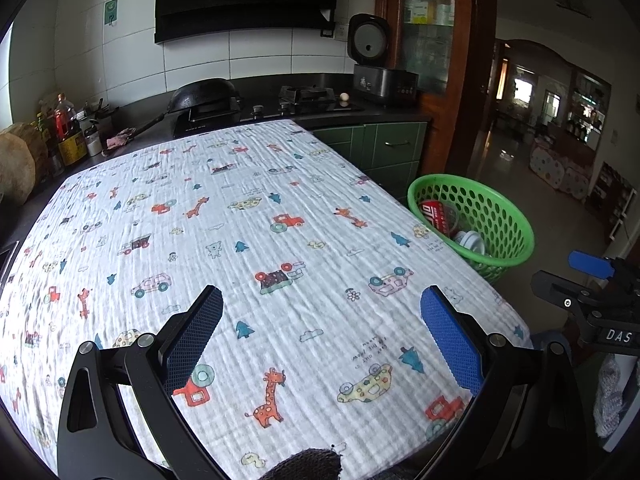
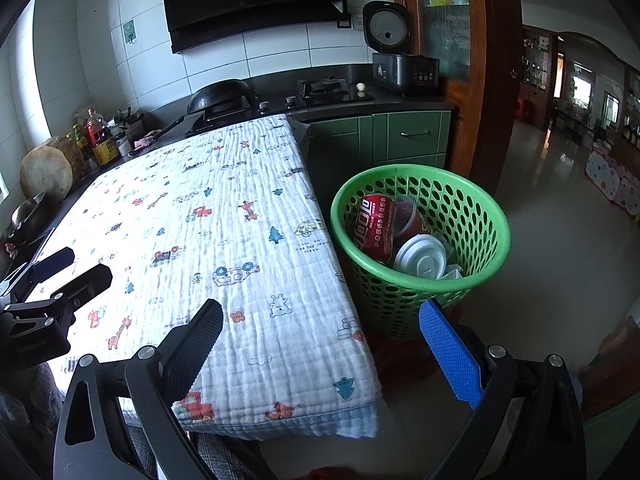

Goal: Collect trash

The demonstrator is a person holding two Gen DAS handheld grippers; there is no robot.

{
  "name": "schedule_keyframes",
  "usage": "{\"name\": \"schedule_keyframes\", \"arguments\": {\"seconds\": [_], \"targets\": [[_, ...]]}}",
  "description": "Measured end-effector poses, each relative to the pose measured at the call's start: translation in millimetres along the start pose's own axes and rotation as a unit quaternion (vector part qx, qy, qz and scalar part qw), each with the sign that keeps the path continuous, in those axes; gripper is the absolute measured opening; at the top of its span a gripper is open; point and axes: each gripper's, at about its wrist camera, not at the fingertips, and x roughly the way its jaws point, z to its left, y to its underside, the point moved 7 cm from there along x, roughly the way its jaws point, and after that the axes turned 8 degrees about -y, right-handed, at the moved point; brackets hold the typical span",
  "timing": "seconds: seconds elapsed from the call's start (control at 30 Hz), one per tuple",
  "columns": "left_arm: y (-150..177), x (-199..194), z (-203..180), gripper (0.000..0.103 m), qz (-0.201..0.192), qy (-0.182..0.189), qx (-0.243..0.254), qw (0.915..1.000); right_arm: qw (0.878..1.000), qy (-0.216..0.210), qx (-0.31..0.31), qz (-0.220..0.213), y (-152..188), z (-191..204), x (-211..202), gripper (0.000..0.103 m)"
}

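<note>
A green perforated basket (image 2: pixel 472 204) stands on the floor at the table's right side; it also shows in the left wrist view (image 1: pixel 508 216). Inside lie a red cup (image 2: pixel 374 226), a clear plastic cup (image 2: pixel 408 210) and a white lid (image 2: pixel 420 256). My left gripper (image 1: pixel 322 300) is open and empty over the near part of the table cloth (image 1: pixel 248 232). My right gripper (image 2: pixel 320 312) is open and empty over the table's near right corner, short of the basket. Each gripper shows at the edge of the other's view.
The table wears a white cloth with cartoon cars and giraffes (image 2: pixel 224 240). Behind it runs a dark counter with a wok (image 1: pixel 204 92), a gas hob (image 1: pixel 308 94), a rice cooker (image 1: pixel 380 76) and bottles (image 1: pixel 68 128). Green cabinets (image 2: pixel 400 136) and a doorway lie to the right.
</note>
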Motion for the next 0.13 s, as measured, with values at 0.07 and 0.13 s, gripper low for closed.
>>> {"name": "schedule_keyframes", "arguments": {"seconds": [0.07,0.13], "targets": [[0.3,-0.1,-0.8,0.098,0.0,0.0,0.001,1.0,1.0,-0.001,0.0,0.0,0.0,0.1,-0.3,0.095],[0.4,0.2,-1.1,0.098,0.001,0.0,0.001,1.0,1.0,0.0,0.001,-0.001,-0.2,-0.6,-0.7,0.095]]}}
